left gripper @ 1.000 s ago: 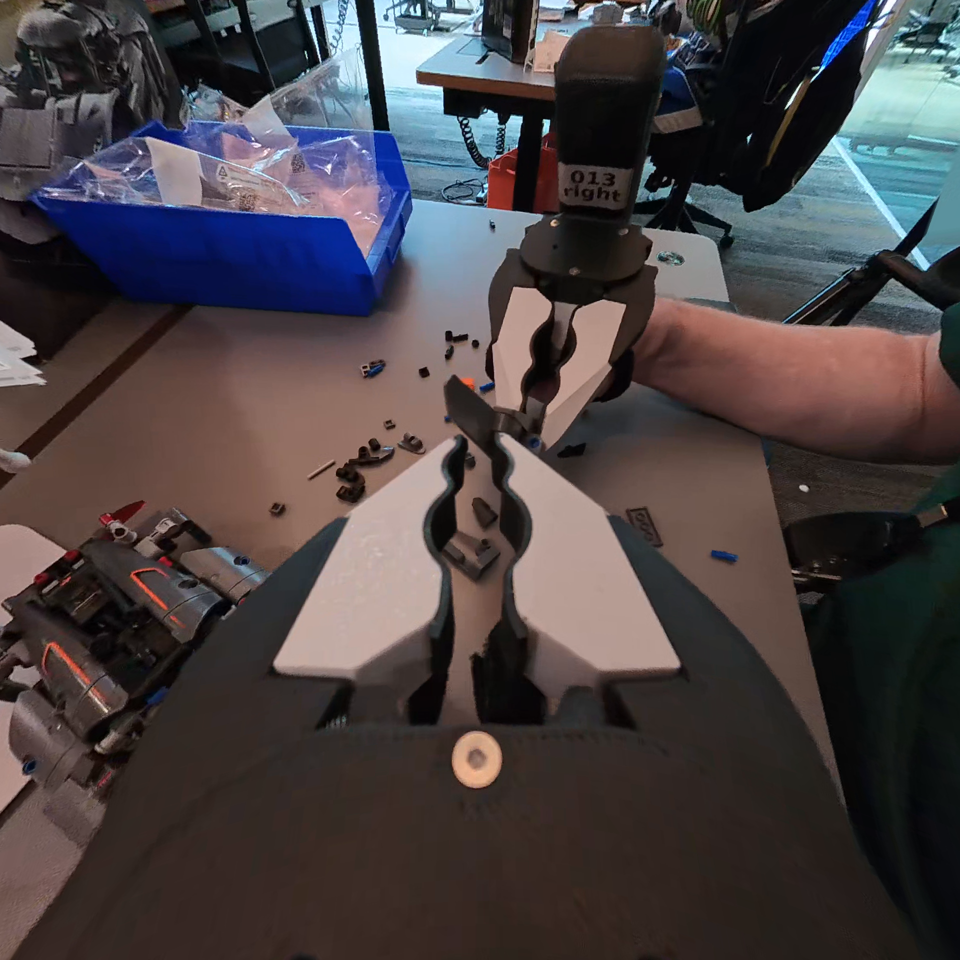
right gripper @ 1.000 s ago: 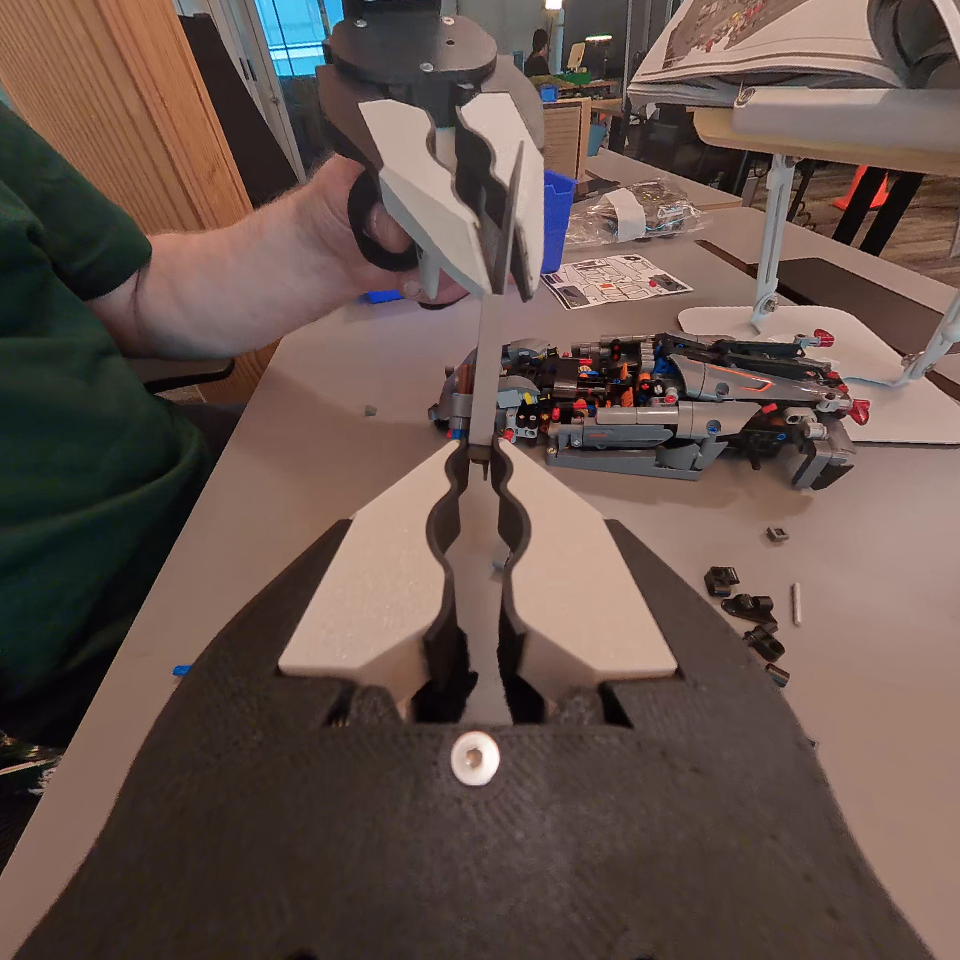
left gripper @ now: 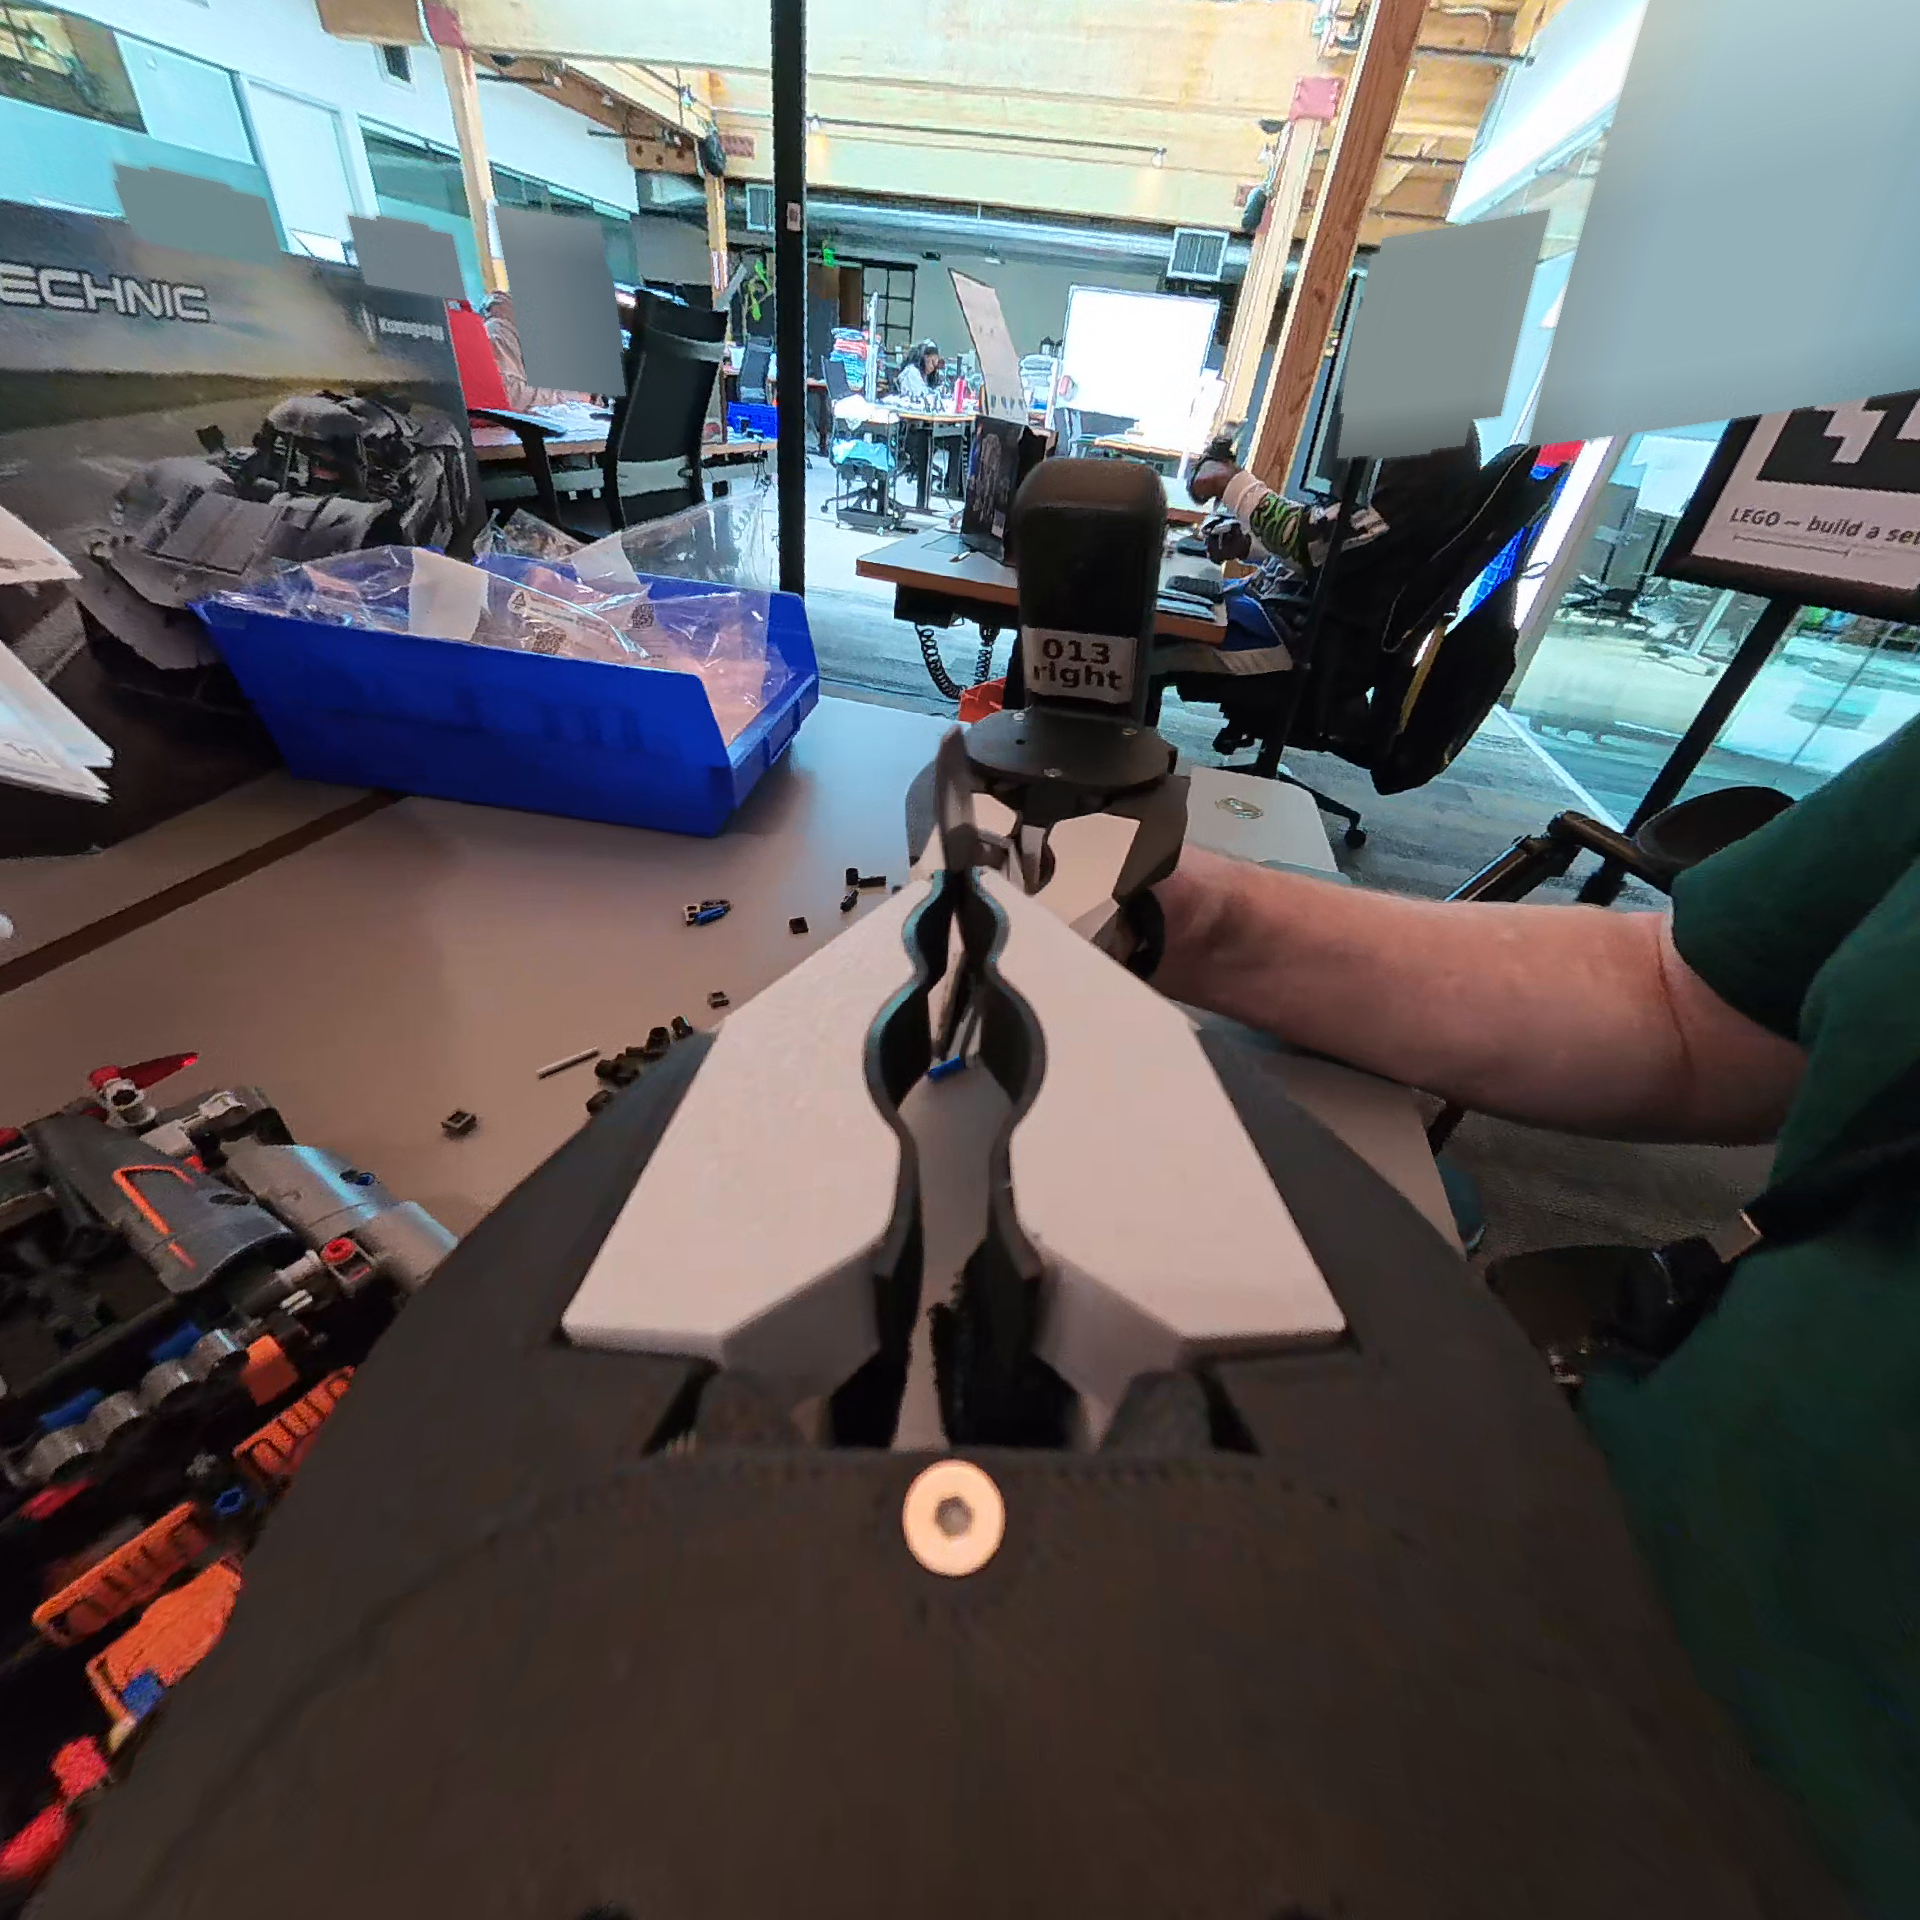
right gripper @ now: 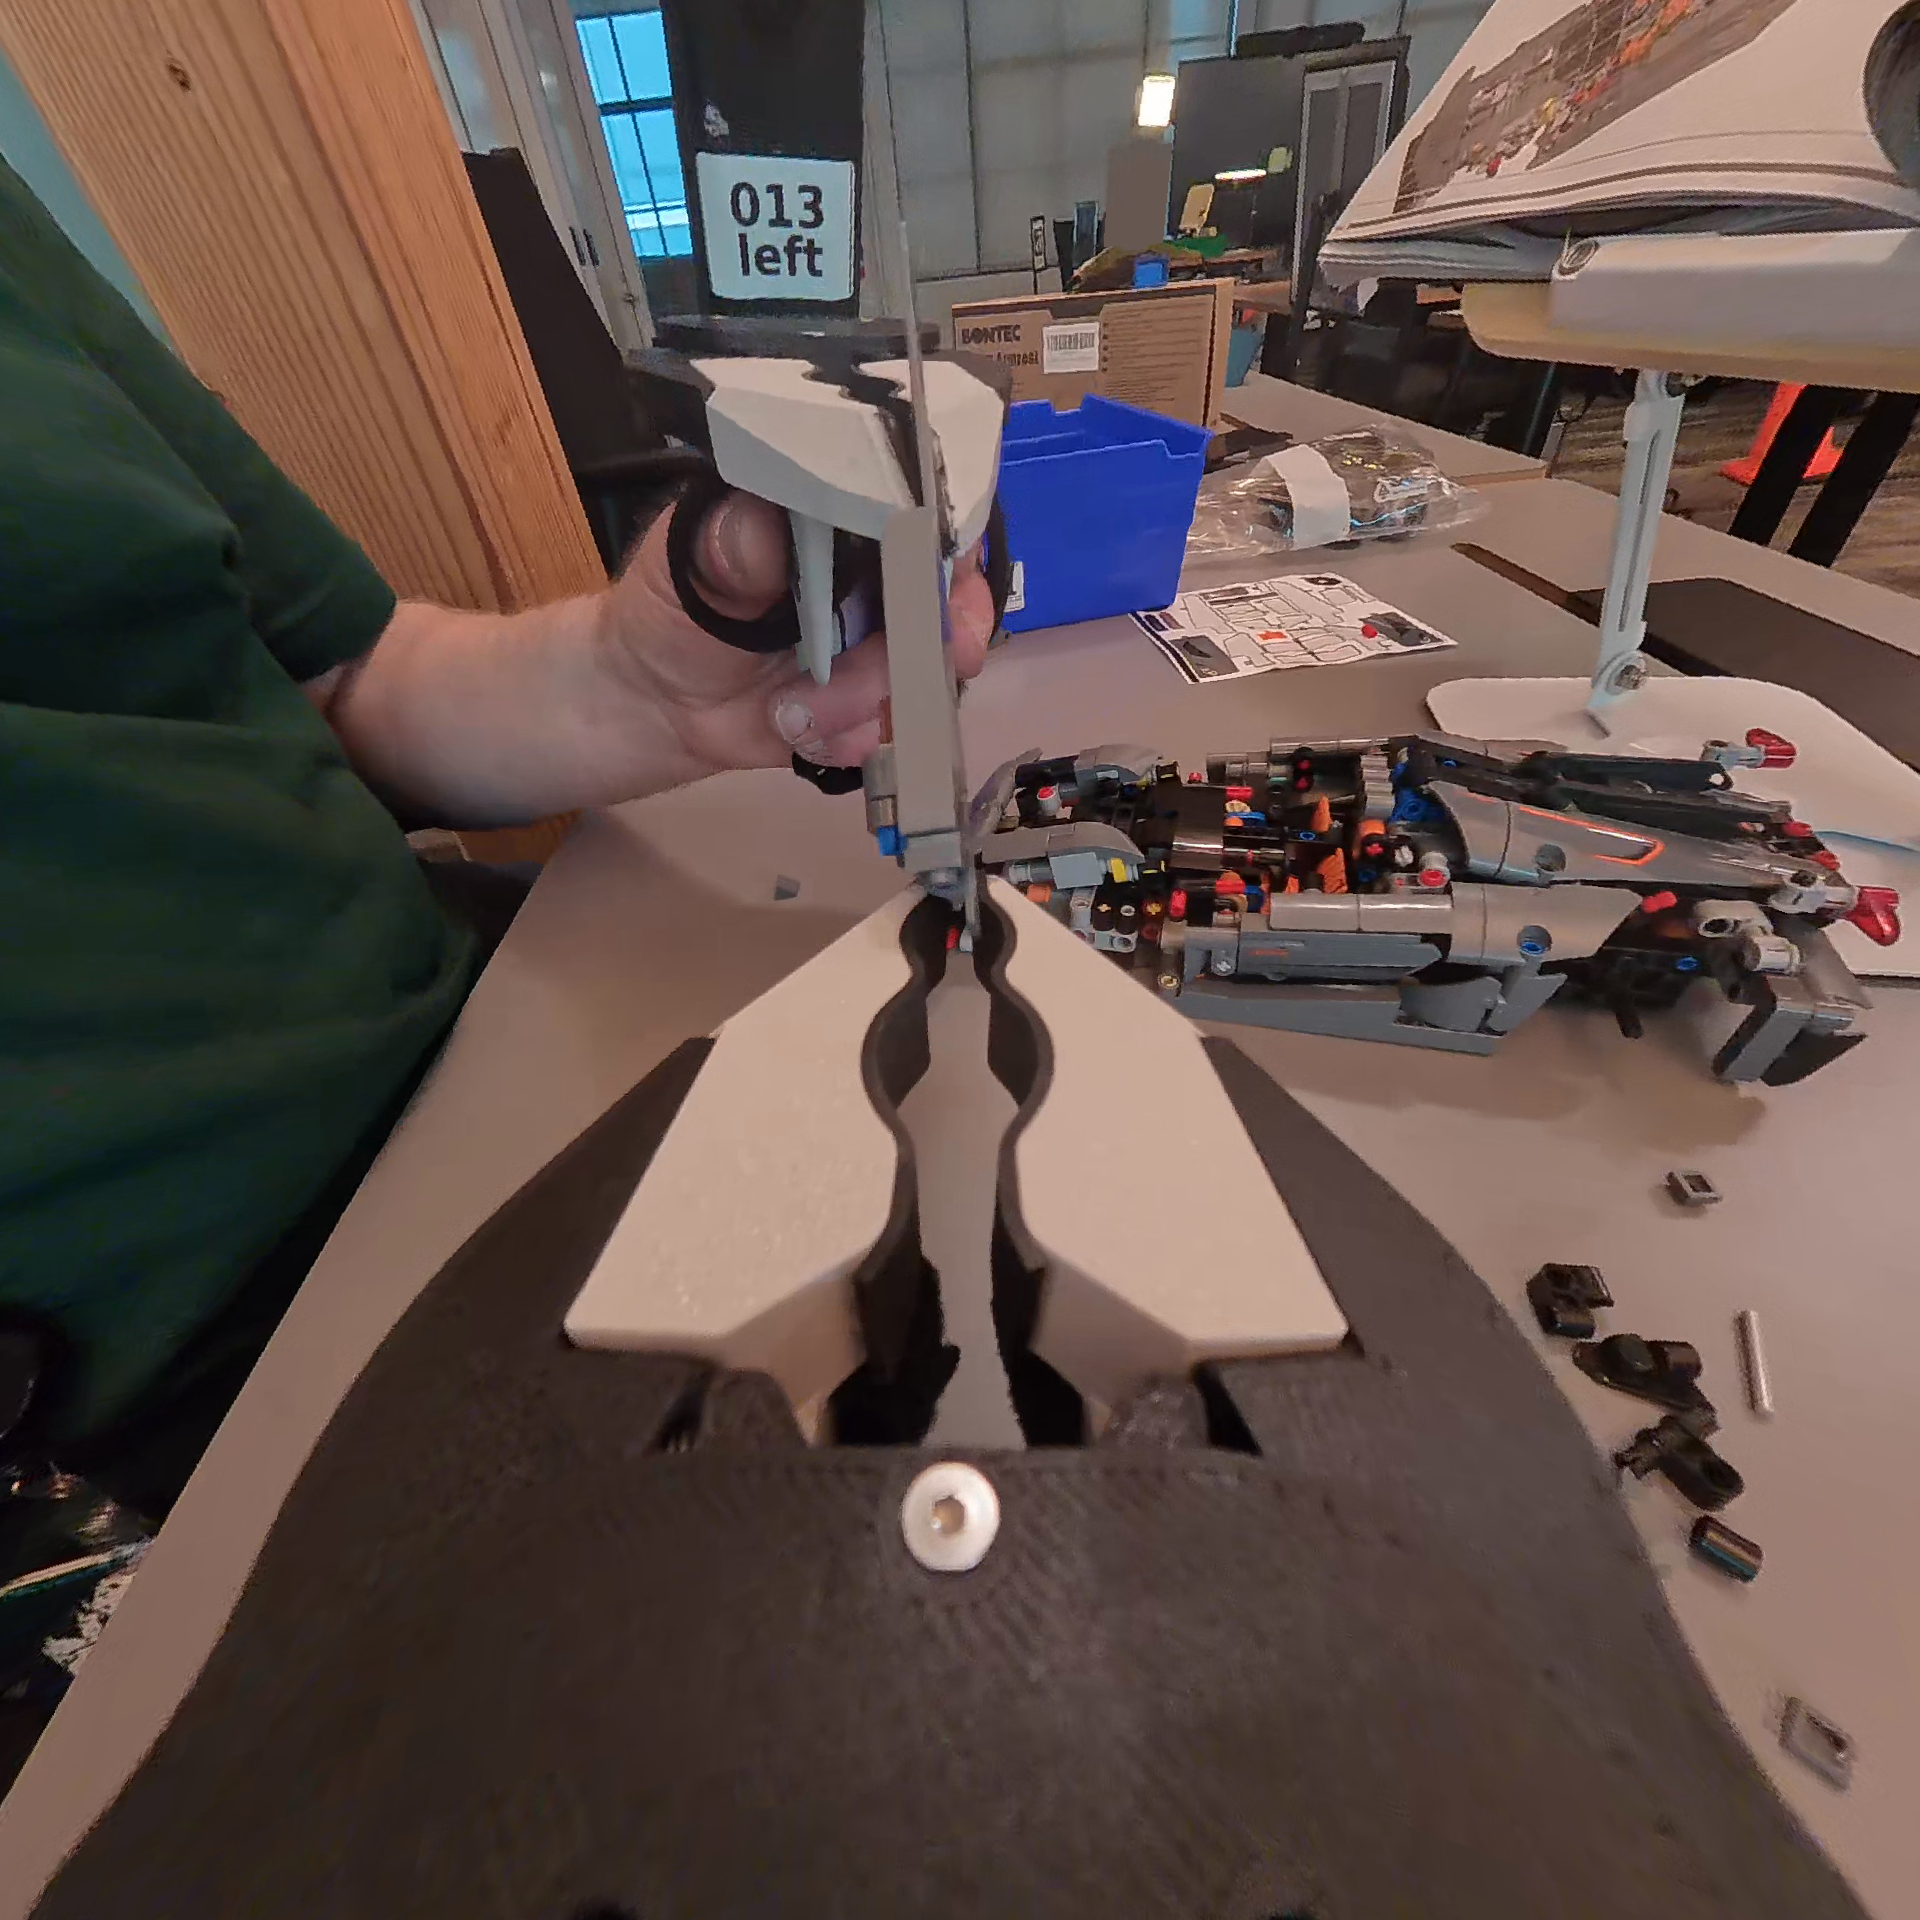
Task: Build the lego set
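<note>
A long grey lego panel piece (right gripper: 920,665) with a blue pin at its lower end is held in the air between both grippers. In the right wrist view, my right gripper (right gripper: 961,920) is shut on its lower end. My left gripper (right gripper: 904,488) is shut on its upper part. In the left wrist view, the piece (left gripper: 951,800) shows edge-on between my left gripper (left gripper: 961,888) and my right gripper (left gripper: 1034,852), which face each other closely. The partly built grey, black and orange lego car (right gripper: 1455,904) lies on the table; it also shows in the left wrist view (left gripper: 156,1247).
Several small black loose pieces (right gripper: 1642,1371) lie on the table (right gripper: 1455,1195); they also show in the left wrist view (left gripper: 634,1060). A blue bin (left gripper: 499,717) with plastic bags stands at the back. A sticker sheet (right gripper: 1288,623), a parts bag (right gripper: 1330,499) and a booklet on a stand (right gripper: 1621,156) are behind the car. The tips of one gripper are about 6 cm away from the tips of the other.
Both grippers have lifted and come closer together with the grey piece between them. The left wrist view has tilted up from the table toward the room.
</note>
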The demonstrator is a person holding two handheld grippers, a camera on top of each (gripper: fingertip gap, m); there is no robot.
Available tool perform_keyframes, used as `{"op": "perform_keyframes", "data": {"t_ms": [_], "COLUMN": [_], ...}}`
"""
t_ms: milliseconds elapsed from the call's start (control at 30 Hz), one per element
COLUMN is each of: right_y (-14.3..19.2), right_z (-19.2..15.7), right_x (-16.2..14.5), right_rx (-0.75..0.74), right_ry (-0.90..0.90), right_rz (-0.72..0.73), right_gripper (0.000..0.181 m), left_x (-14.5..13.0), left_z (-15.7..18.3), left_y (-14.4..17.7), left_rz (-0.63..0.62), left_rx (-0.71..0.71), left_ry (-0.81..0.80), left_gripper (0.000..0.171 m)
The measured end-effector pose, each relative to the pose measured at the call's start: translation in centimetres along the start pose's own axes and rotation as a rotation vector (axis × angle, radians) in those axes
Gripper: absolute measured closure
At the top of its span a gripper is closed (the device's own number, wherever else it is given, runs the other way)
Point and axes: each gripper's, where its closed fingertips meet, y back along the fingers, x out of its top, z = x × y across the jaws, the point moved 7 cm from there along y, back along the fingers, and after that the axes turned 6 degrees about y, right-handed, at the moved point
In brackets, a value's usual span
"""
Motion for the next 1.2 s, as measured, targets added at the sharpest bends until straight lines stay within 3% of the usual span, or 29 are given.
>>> {"op": "perform_keyframes", "data": {"t_ms": [800, 1033, 1200], "right_y": [-0.7, -0.4, -0.6], "right_z": [-0.1, 0.4, -0.2], "right_x": [-0.3, 0.3, 1.1], "right_rx": [0.027, -0.047, -0.063], "right_ry": [-0.012, -0.011, 0.045], "right_rz": [-0.003, 0.002, 0.015], "right_gripper": [0.180, 0.149, 0.159], "left_x": [-0.8, -0.6, -0.7], "left_z": [-0.3, -0.4, -0.1], "left_y": [0.8, 1.0, 0.7], "left_rz": [0.033, 0.072, 0.061], "left_rx": [-0.009, 0.021, 0.025], "left_ry": [0.063, 0.079, 0.077], "left_gripper": [0.171, 0.171, 0.171]}}
